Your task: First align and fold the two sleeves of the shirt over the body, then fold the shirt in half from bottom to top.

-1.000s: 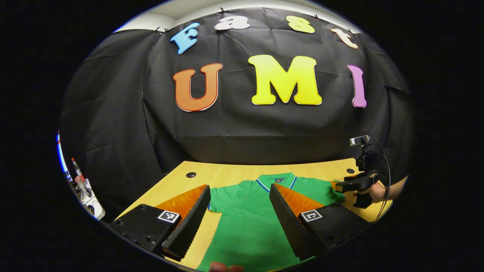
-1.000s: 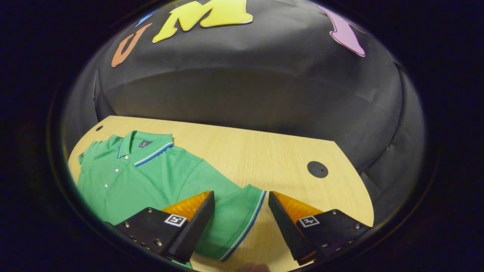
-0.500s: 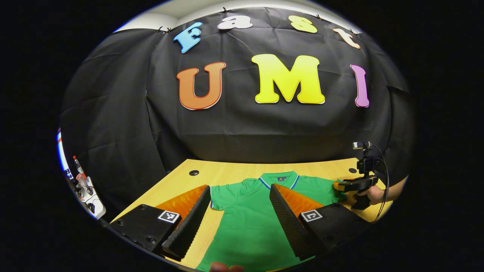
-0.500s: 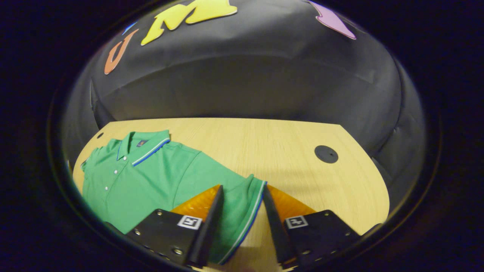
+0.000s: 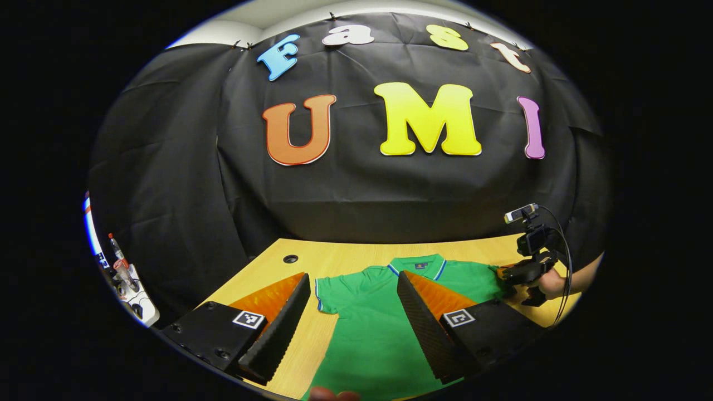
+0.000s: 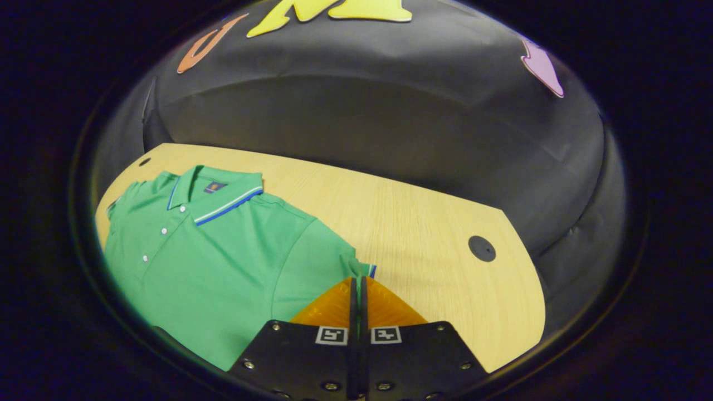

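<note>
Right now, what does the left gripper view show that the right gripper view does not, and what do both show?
Left gripper view alone: the left tongs open above the shirt, the right tongs held by a hand, and the shirt's left sleeve.

Right gripper view alone: the right tongs shut on the right sleeve, and the shirt's buttons.

Both: the green shirt on the wooden table.

A staged recording booth in a lab or office is showing here: black cloth point(image 5: 356, 184) is hanging as a backdrop behind a light wood desk point(image 6: 401, 223) with round cable holes point(image 6: 482, 248) (a white wall strip is peeking above).
</note>
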`<state>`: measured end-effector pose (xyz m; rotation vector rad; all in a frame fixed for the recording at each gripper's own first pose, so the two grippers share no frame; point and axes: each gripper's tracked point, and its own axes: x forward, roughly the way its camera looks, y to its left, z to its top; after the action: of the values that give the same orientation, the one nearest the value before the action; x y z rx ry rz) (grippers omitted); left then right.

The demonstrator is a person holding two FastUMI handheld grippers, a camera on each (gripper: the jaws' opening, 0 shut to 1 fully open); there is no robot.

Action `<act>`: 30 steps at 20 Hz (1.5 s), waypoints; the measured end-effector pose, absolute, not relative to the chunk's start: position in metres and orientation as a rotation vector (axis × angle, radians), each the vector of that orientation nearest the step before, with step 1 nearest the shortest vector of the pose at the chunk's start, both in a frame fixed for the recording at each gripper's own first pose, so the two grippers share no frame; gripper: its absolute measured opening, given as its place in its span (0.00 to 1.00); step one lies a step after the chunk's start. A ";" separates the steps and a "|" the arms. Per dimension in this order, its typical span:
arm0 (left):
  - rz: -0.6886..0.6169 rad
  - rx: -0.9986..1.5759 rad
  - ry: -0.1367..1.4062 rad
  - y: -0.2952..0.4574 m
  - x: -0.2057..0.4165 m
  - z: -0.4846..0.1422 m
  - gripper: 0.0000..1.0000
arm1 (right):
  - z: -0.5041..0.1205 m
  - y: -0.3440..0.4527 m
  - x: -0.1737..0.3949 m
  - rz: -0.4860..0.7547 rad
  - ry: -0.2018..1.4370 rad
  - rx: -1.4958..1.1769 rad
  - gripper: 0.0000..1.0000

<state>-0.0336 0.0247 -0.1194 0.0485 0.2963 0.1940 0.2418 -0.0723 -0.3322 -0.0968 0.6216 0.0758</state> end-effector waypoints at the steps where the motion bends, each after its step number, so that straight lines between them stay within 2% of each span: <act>1: 0.200 0.042 0.291 0.030 -0.035 -0.119 1.00 | -0.317 -0.075 0.243 0.060 0.600 -0.079 0.00; 11: 0.263 -0.039 0.247 0.085 -0.046 -0.116 1.00 | -0.226 -0.015 0.215 0.043 0.495 -0.146 0.01; 17: 0.294 -0.079 0.237 0.124 -0.054 -0.120 1.00 | -0.213 0.065 0.185 0.123 0.505 -0.144 0.01; 20: 0.290 -0.080 0.239 0.138 -0.053 -0.122 1.00 | -0.216 0.108 0.163 0.215 0.560 -0.064 0.02; 23: 0.270 -0.079 0.242 0.145 -0.049 -0.124 1.00 | -0.205 0.133 0.151 0.265 0.541 -0.017 0.05; 25: 0.247 -0.089 0.246 0.144 -0.046 -0.127 1.00 | -0.193 0.136 0.144 0.267 0.518 -0.021 0.33; 28: 0.191 -0.117 0.258 0.140 -0.034 -0.138 1.00 | -0.171 0.129 0.133 0.261 0.475 -0.033 0.64; 30: 0.146 -0.139 0.275 0.136 -0.025 -0.147 1.00 | -0.156 0.118 0.123 0.245 0.446 -0.056 0.74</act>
<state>-0.0247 0.1364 -0.1469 -0.1387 0.2747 0.1455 0.1228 0.1182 -0.1556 -0.0559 0.4464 0.2453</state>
